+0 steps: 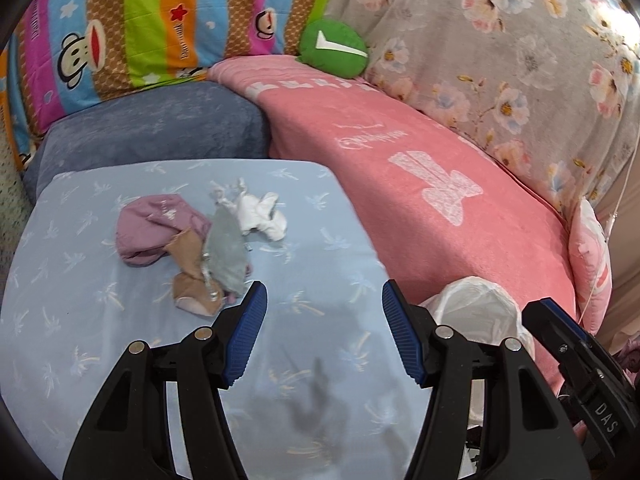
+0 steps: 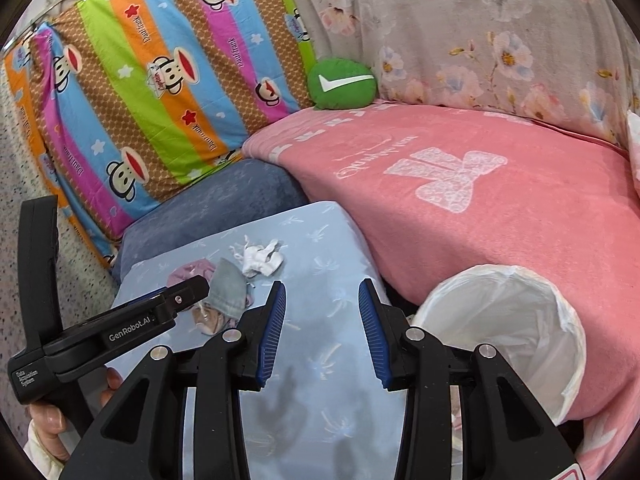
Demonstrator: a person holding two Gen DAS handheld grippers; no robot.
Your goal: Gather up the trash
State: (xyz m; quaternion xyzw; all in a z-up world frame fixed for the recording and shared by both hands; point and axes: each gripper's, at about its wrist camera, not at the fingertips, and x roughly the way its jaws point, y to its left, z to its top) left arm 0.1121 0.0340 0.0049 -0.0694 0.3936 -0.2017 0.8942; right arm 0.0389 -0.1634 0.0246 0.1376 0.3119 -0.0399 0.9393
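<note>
— Trash first: where is it lying?

— On the pale blue cushion (image 1: 80, 264) in front of me, in one small heap. A crumpled white tissue (image 1: 260, 210) sits at the far side. Just beside it, nearer to me, lies a grey-blue scrap (image 1: 226, 252), and a mauve crumpled piece (image 1: 154, 230) lies to its left. A tan wrapper (image 1: 192, 276) pokes out under the grey-blue one, touching it. Something clear and shiny runs along that edge; plastic film, perhaps, but it is too small for me to be sure.

— And your tongs?

— Both are spread wide and hold nothing. My left gripper (image 1: 324, 320) hovers over bare cushion, its left fingertip close to the near edge of the heap. My right gripper (image 2: 322, 320) hangs over the same cushion, further to the right, with the heap ahead and to its left. From the right wrist view I also see the side of my left tool, with my hand (image 2: 48, 416) around its handle.

— Where does the trash go?

— A bin lined with a white bag (image 2: 516, 320) stands to my right, against the pink blanket (image 2: 500, 208), its mouth open towards me. From the left wrist view only part of the bag shows behind the right finger.

— Anything else around?

— A dark blue cushion (image 1: 152, 132) behind the pale one, a striped monkey-print quilt (image 1: 132, 28), a floral grey cover (image 1: 500, 52), and a green round pillow (image 1: 334, 48) with a white tick.
</note>
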